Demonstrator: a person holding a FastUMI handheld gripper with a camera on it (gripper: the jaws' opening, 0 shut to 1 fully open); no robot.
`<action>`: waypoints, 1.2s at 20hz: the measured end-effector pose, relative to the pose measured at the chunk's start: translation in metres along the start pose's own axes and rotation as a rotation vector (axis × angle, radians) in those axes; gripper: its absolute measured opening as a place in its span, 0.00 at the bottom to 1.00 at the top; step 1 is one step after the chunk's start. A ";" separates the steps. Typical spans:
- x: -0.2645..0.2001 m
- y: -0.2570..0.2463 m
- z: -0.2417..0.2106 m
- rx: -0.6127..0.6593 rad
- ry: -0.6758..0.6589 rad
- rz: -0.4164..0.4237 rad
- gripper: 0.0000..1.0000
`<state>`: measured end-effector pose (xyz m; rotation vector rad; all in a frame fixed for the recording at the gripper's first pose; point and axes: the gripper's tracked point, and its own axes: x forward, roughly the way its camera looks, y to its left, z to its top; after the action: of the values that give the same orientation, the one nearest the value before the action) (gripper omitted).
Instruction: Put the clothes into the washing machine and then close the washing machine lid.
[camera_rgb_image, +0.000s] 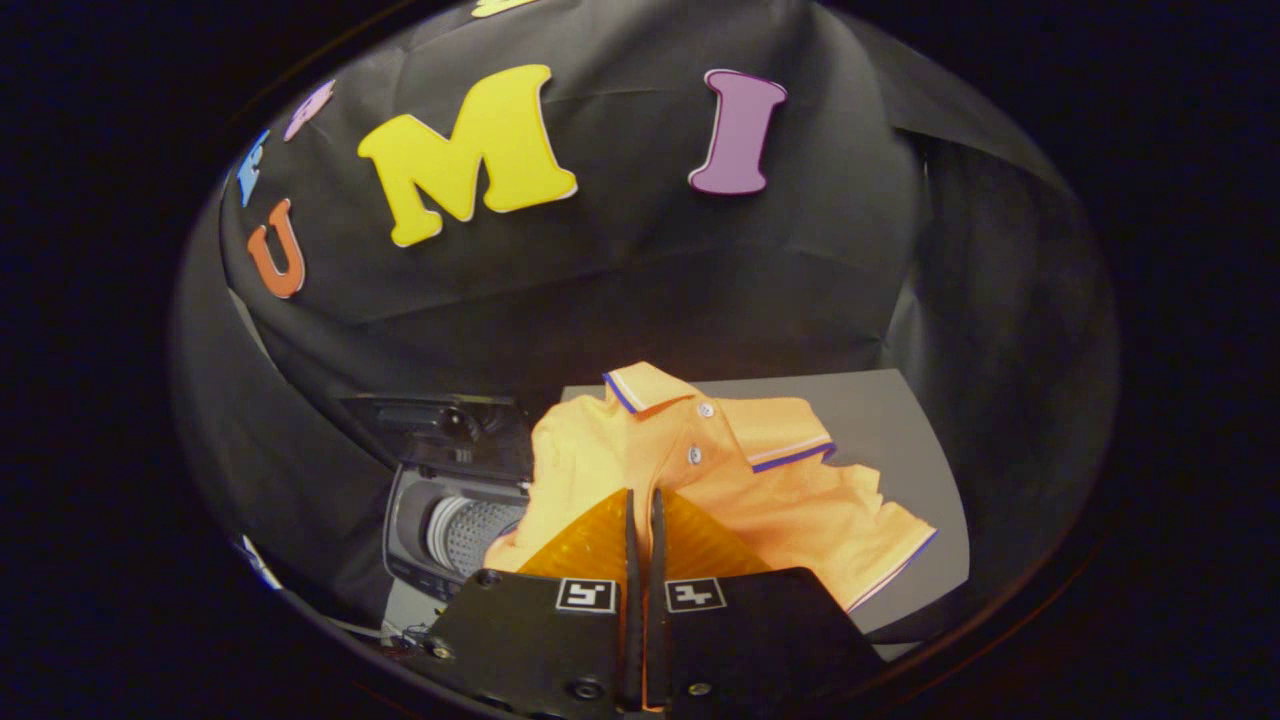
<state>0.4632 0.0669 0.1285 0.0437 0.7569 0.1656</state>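
While the gripper (643, 500) is held with its fingers pressed nearly together, a fold of the orange polo shirt (740, 480) is pinched between them. From the fingertips the shirt is spread toward two o'clock over the grey table (880, 410). At ten o'clock the washing machine (450, 520) is seen, lid (440, 418) raised, drum exposed.

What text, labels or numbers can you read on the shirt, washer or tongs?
None on the orange polo shirt, which the shut tongs pinch.
None readable on the open grey washing machine: too dark.
No words on the tongs, just two square coded markers.
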 end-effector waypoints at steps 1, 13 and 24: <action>-0.001 0.012 0.005 -0.007 -0.006 0.015 0.05; 0.009 0.149 0.015 -0.132 0.001 0.141 0.05; 0.027 0.243 0.002 -0.191 0.022 0.227 0.05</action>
<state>0.4518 0.3110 0.1357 -0.0540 0.7542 0.4539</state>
